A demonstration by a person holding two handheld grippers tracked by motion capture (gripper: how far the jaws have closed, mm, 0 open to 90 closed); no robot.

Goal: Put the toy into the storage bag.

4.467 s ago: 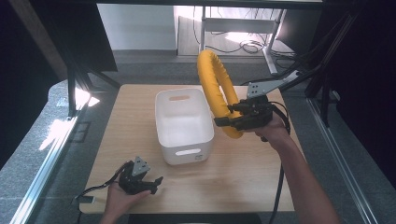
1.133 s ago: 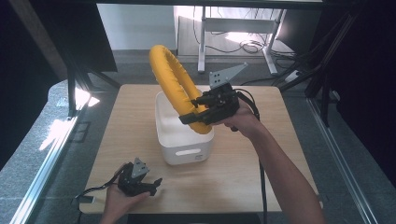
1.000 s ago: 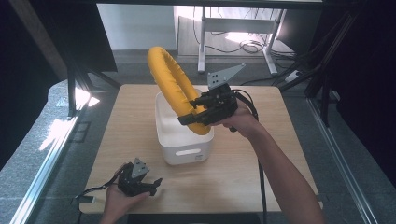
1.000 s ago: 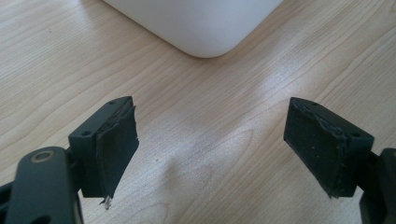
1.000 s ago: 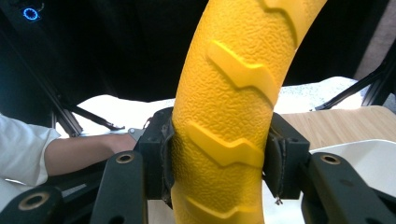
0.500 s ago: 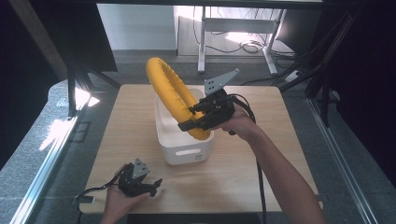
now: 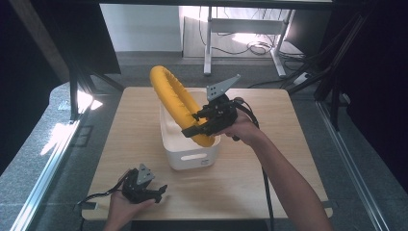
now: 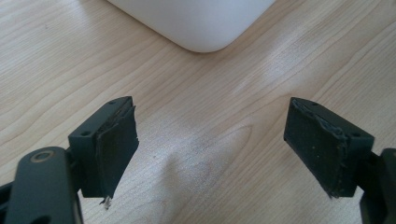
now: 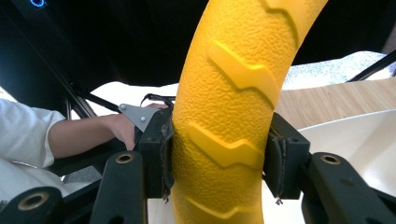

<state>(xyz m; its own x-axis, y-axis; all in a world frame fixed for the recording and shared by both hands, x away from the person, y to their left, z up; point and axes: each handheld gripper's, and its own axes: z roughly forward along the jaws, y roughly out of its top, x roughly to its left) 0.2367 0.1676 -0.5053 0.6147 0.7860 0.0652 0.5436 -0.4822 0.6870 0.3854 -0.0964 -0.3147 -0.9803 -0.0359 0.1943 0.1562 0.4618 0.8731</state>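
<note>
Right gripper (image 7: 198,126) fingers (image 9: 154,158) clamped on the yellow ring (image 7: 179,105), one pad each side of its treaded band, grip near the ring's low end. Ring stands tilted, low end just inside the white bin (image 7: 190,156) below the fingers, rest arching up and away beyond them. Left gripper (image 7: 153,192) rests low at the near edge of the table (image 7: 288,159), fingers (image 8: 112,144) spread wide apart, nothing between them but bare wood; a rounded corner of the bin sits just ahead of the fingertips, not touching.
</note>
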